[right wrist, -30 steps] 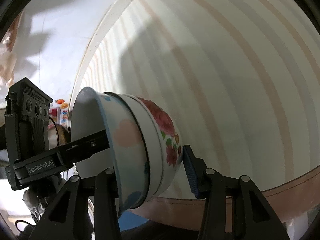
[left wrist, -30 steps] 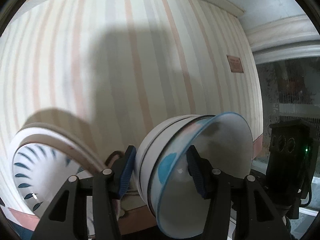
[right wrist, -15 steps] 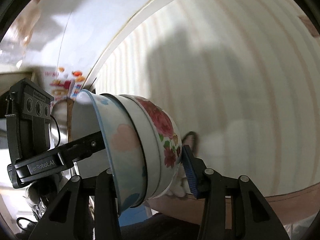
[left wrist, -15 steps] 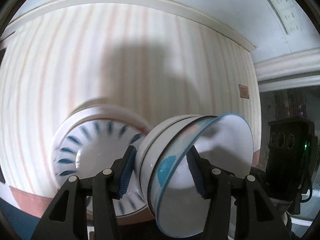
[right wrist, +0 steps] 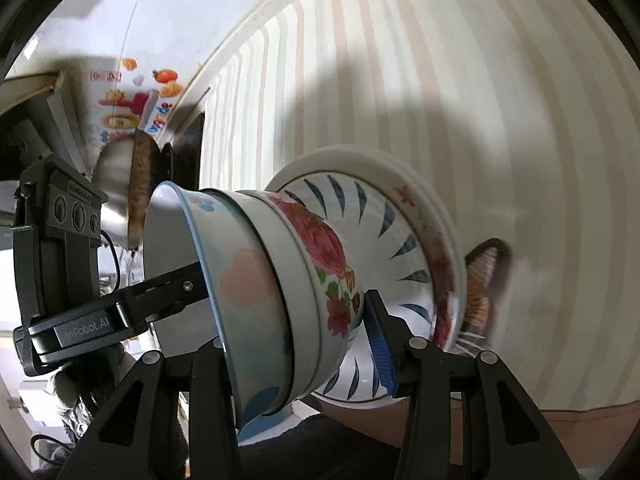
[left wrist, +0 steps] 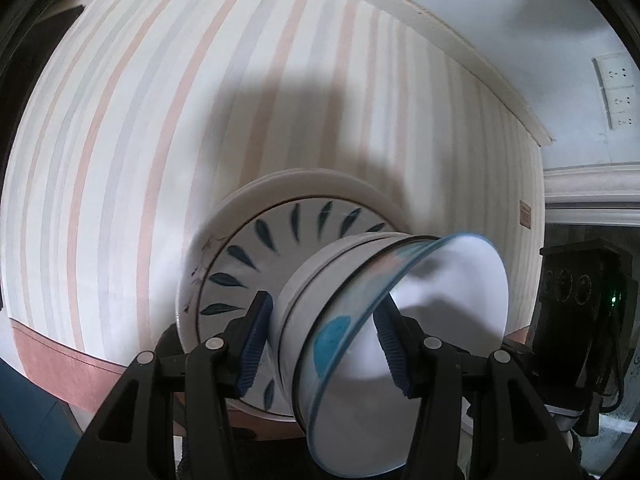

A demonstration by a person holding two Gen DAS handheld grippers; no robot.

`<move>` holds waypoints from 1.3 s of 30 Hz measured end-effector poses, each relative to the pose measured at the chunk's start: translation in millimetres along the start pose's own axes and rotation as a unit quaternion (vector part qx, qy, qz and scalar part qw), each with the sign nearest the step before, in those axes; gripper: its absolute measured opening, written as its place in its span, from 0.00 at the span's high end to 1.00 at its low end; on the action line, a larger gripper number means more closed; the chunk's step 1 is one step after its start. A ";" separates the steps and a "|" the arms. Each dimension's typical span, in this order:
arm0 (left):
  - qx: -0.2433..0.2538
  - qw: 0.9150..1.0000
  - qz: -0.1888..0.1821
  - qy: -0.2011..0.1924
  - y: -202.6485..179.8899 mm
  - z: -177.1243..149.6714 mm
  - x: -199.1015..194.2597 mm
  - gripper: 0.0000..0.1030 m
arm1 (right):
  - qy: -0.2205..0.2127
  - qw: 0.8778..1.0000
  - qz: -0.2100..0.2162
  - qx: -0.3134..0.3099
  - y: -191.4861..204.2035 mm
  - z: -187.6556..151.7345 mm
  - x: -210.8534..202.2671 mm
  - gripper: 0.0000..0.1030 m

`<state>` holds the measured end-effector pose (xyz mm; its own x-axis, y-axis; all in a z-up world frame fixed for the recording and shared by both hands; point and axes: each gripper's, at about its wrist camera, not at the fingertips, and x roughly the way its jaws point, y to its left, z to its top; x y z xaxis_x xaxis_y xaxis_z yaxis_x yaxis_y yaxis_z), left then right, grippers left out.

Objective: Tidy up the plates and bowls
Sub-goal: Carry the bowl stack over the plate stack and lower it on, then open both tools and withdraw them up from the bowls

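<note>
Both grippers clamp the same nested bowl stack (left wrist: pixel 360 320), held tilted on its side. L gripper (left wrist: pixel 324 344) pinches the rim, one pad inside, one outside. R gripper (right wrist: pixel 296 340) clenched likewise. Vs 0.5 s ago: plate stack (left wrist: pixel 280 224) w/ blue leaf marks now centred, directly behind bowls above the striped cloth (left wrist: pixel 140 140).

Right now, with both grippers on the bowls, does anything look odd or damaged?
Nothing looks broken or spilled. The nested bowls sit tilted on their side, pinched by both the left gripper and the right gripper, over the stacked plates. That looks like carrying, not a fault.
</note>
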<state>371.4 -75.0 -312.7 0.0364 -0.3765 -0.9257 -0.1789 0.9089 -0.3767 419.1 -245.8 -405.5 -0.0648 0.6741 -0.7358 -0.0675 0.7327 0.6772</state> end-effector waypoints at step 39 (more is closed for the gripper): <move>0.090 0.988 0.083 -0.097 3.6 -36.1 -54.5 0.47 | -0.075 0.991 -0.111 -0.024 40.5 -27.0 -24.3 0.34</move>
<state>333.3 -57.7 -262.4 0.2125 -0.1935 -0.9578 -0.0216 0.9790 -0.2026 391.0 -235.0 -360.1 0.1043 0.5063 -0.8560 -0.1107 0.8613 0.4959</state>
